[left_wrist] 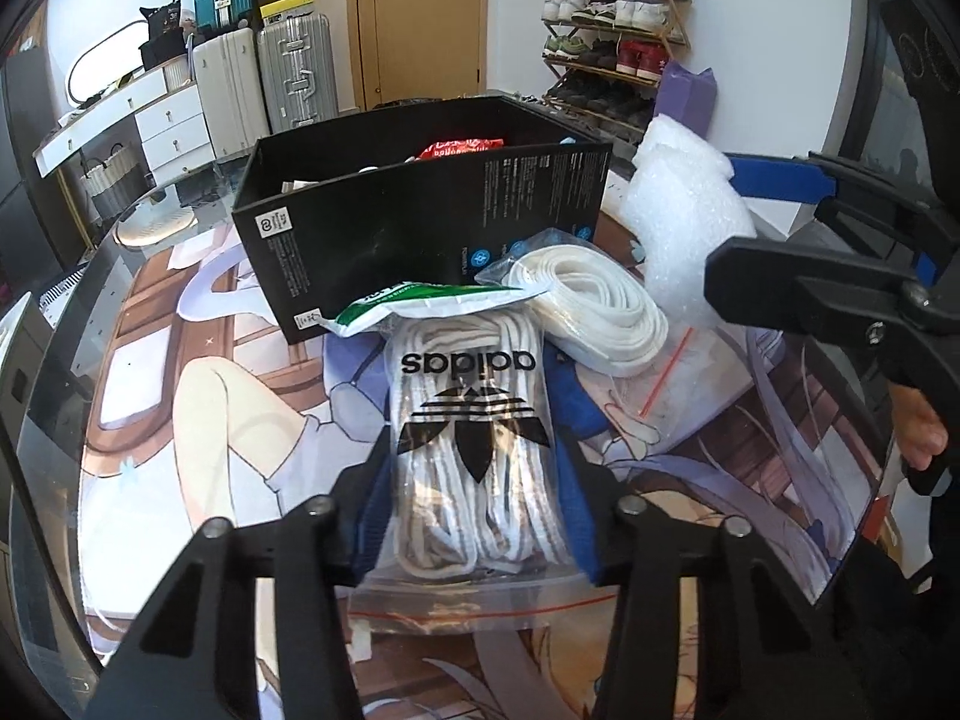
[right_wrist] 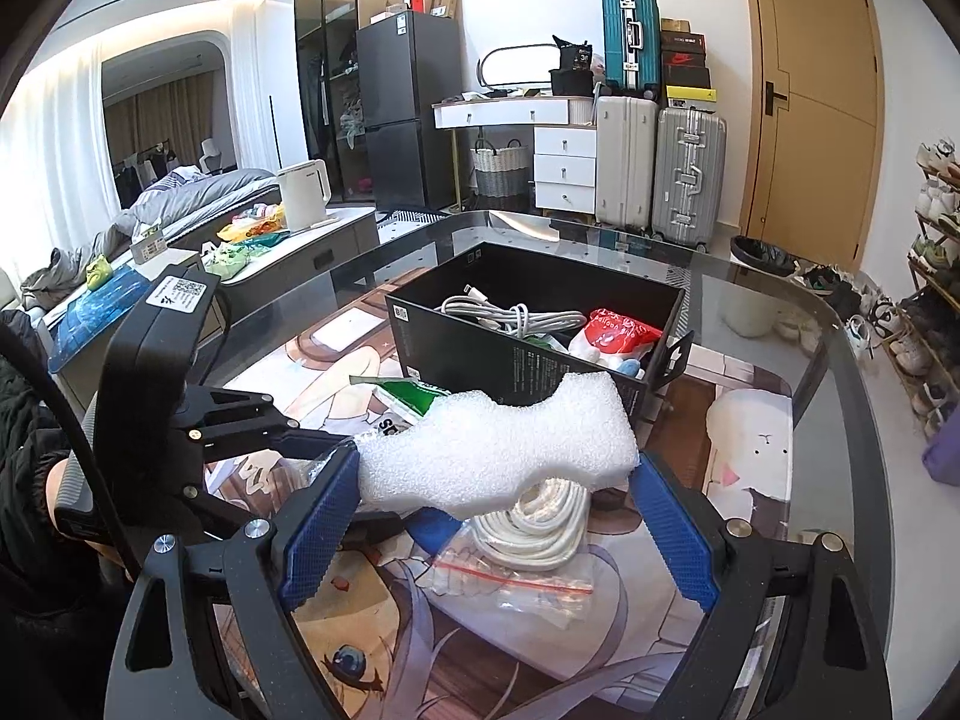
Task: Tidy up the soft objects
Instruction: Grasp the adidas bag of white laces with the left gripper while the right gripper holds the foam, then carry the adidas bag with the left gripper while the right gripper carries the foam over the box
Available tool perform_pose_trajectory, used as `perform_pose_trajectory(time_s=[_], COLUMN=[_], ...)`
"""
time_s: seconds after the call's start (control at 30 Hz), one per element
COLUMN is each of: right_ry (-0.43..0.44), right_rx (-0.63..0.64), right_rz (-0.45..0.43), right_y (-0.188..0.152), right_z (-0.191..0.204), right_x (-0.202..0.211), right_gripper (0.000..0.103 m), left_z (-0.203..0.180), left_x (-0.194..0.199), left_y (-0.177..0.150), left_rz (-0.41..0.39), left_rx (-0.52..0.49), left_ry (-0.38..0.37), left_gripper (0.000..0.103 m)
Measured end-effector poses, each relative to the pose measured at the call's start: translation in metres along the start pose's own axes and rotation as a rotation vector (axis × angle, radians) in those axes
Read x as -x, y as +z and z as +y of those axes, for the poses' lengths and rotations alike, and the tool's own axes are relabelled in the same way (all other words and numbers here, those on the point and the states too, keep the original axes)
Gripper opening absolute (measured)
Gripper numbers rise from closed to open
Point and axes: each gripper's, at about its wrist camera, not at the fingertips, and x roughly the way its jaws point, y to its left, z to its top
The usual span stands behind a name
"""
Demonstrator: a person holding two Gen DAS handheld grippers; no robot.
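the left tool (left_wrist: 474,480) pinches the adidas lace bag (left_wrist: 471,420) at lower centre on the counter (left_wrist: 120,276); the right tool (right_wrist: 498,498) grips white foam (right_wrist: 498,450) mid-frame, before the black box (right_wrist: 480,354).

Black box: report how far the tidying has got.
Done: cables and a red packet lie in the black box. In hand: the right gripper holds the foam; the left gripper is on the adidas bag. Left: the lace bag and the green packet on the table.
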Motion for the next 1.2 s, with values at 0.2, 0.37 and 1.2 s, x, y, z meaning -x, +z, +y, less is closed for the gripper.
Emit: perform_pose_trajectory(time_s=[0.2, 0.37, 1.2], right_ry=[-0.002, -0.005, -0.022], right_rx=[0.005, 0.004, -0.027], right_rz=[-0.009, -0.022, -0.182], right_y=[0.000, 0.002, 0.011], right_z=[0.000, -0.002, -0.007], right_x=[0.002, 0.006, 0.040], right_gripper=[0.091, 0.091, 0.091], left_z=[-0.001, -0.001, 0.027], left_x=[0.008, 0.017, 0.066], left_y=[0.002, 0.007, 0.023], left_rz=[-0.012, -0.034, -0.218], left_rx=[-0.010, -0.013, 0.120], left_ry=[-0.056, -0.071, -0.107], left_gripper=[0.040, 0.039, 0.039])
